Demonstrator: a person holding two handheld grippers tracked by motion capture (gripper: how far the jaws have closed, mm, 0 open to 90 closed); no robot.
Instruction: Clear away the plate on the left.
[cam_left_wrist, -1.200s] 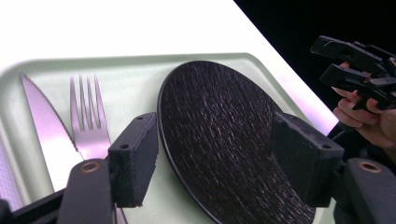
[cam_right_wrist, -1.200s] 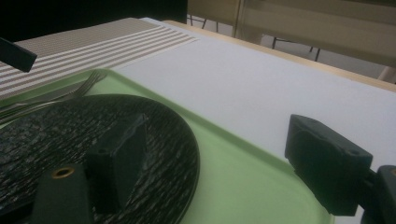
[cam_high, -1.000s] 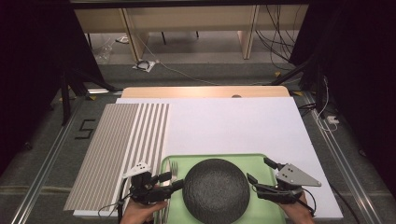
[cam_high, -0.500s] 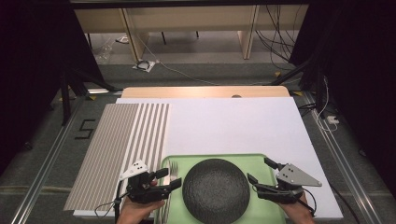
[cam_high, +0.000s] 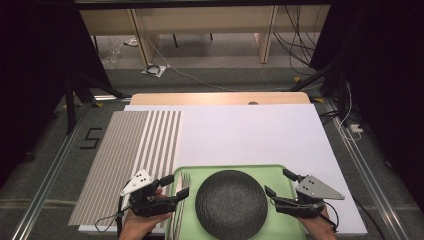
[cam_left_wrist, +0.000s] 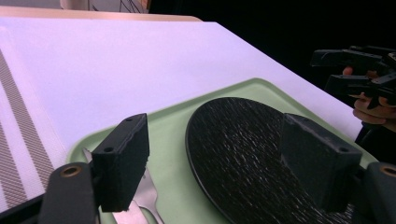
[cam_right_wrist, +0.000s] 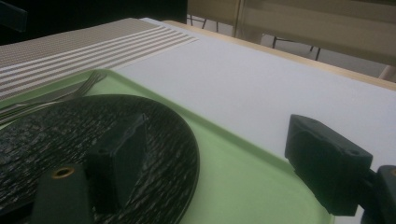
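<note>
The black plate (cam_high: 231, 204) lies flat in the middle of the green tray (cam_high: 280, 172), which sits at the near edge of the white table top (cam_high: 240, 135), at 6 o'clock in the high view. At the plate's 9 o'clock the left gripper (cam_high: 179, 189) hovers over the tray's left rim above the fork (cam_high: 184, 182), its jaws spread wide, having just been opening, with nothing pinched between them. At the plate's 3 o'clock the right gripper (cam_high: 280, 185) holds its jaws spread too, gripping nothing, while the striped mat (cam_high: 125, 160) lies beyond the tray at 10 o'clock.
</note>
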